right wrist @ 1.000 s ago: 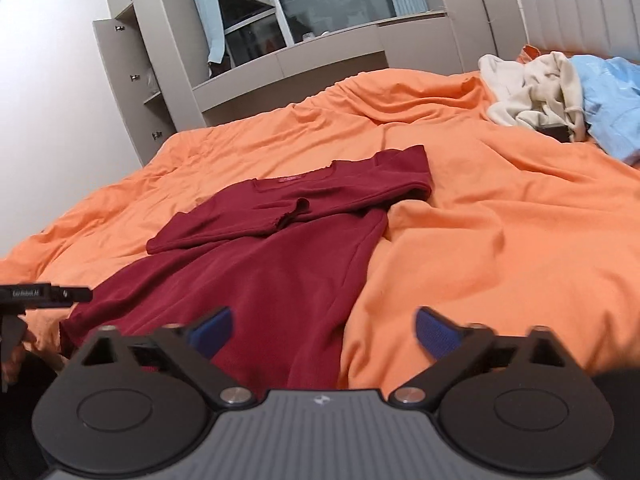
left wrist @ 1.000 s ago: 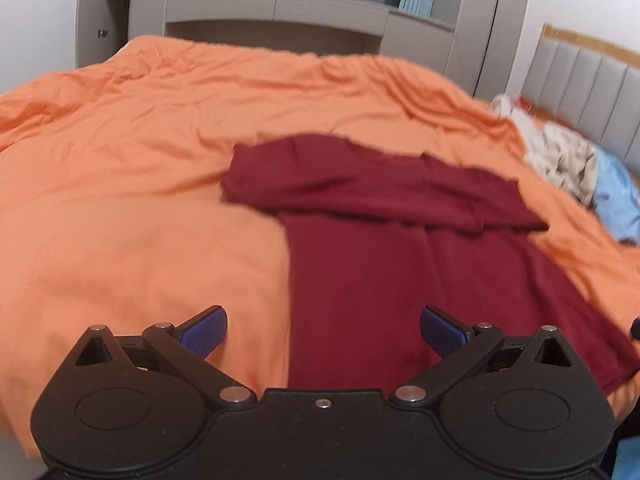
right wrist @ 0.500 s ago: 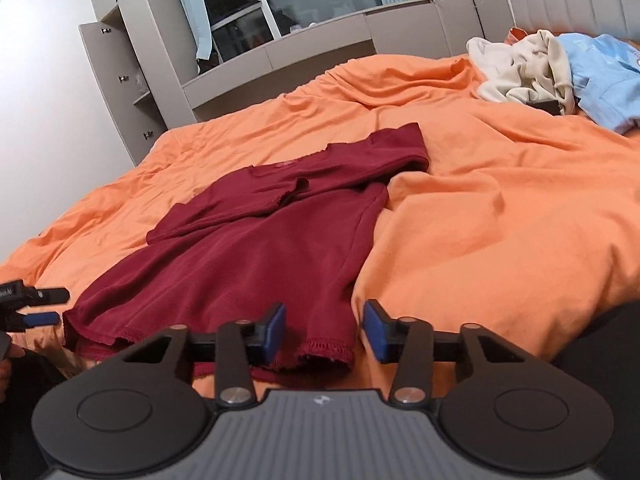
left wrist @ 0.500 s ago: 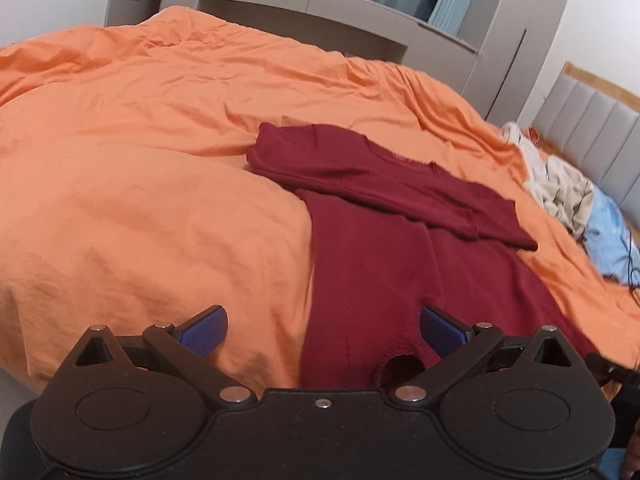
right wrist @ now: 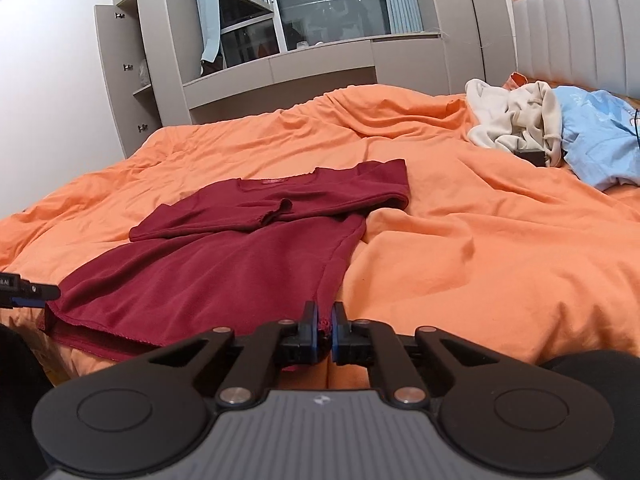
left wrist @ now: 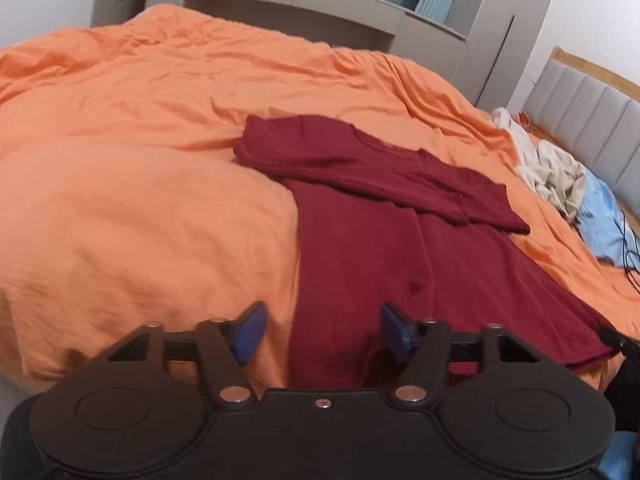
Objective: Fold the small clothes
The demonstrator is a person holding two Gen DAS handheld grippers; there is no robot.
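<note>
A dark red T-shirt (left wrist: 380, 236) lies flat on the orange duvet (left wrist: 132, 208), sleeves folded in across the chest, hem toward me. My left gripper (left wrist: 322, 332) is open, its blue pads either side of the hem's left corner, not touching it that I can see. In the right wrist view the T-shirt (right wrist: 224, 264) runs from centre to the left. My right gripper (right wrist: 325, 326) is shut on the hem's right corner, with red cloth pinched between the pads.
A heap of cream clothes (right wrist: 516, 120) and a light blue garment (right wrist: 600, 140) lie near the grey headboard (right wrist: 572, 28). Grey cupboards and a window ledge (right wrist: 280, 68) stand behind the bed. The other gripper's tip (right wrist: 28, 290) shows at the left edge.
My right gripper closed from wide open onto the shirt's hem corner. My left gripper narrowed partway and moved in to the hem's other corner.
</note>
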